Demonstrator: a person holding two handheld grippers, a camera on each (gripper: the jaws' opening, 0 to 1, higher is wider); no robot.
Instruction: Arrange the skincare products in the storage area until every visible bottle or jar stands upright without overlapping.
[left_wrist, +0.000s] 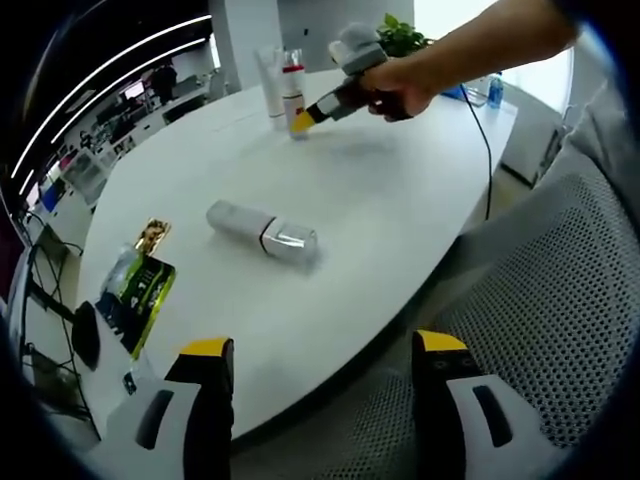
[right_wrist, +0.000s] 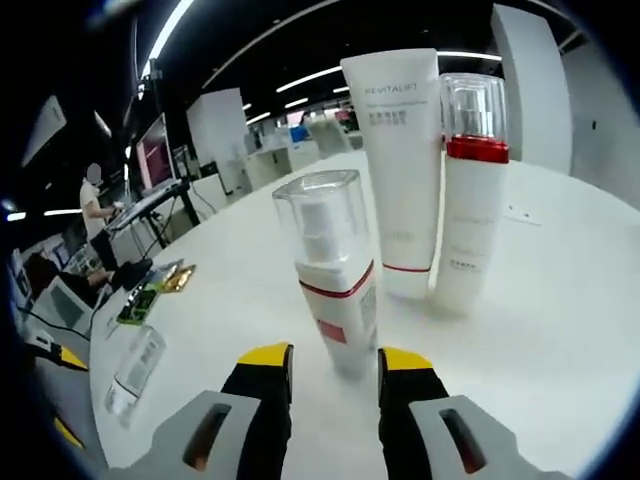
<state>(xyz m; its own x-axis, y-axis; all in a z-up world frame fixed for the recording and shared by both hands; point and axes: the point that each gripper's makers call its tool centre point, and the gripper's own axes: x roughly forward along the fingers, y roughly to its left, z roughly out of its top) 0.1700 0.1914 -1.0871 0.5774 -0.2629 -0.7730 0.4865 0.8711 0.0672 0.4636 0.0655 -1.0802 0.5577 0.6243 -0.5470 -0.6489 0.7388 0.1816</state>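
Note:
A silver bottle with a clear cap (left_wrist: 262, 232) lies on its side in the middle of the white table (left_wrist: 380, 200); it also lies at the left (right_wrist: 135, 370). At the far end stand a white tube (left_wrist: 270, 85) (right_wrist: 400, 170) and a red-collared bottle (left_wrist: 292, 90) (right_wrist: 472, 200), both upright. A small clear-capped bottle (right_wrist: 335, 270) stands upright in front of them. My right gripper (right_wrist: 335, 362) (left_wrist: 305, 120) has its jaws on either side of the small bottle's base, with a slight gap on the left. My left gripper (left_wrist: 320, 355) is open over the near table edge, holding nothing.
A green and black packet (left_wrist: 140, 290) and a gold packet (left_wrist: 152, 235) lie near the table's left edge. A grey mesh chair (left_wrist: 560, 300) stands at the near right. A cable (left_wrist: 487, 160) runs across the far right, past a plant (left_wrist: 400, 35) and a blue bottle (left_wrist: 494, 90).

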